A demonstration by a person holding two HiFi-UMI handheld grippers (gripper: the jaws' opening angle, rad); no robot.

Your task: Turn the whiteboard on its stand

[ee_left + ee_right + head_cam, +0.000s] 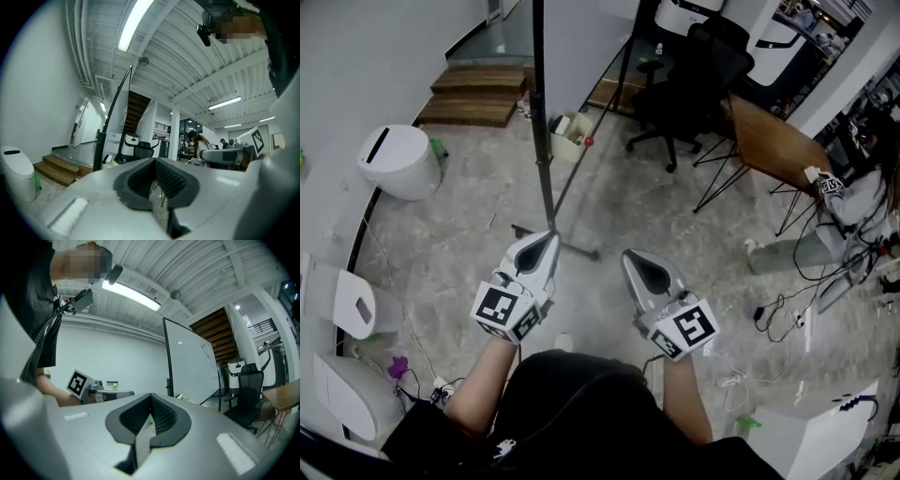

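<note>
An office-like lab: a whiteboard at twelve o'clock, an office chair and wooden surface at one, cables at four.

From my desk both tools look alike. The left gripper and the right gripper are pale grey shells tapering to a point. Each has a dark teardrop hollow lined with black ribbed pads, and each carries a white cube printed with black square markers. The wearer has a black short-sleeved top.
</note>
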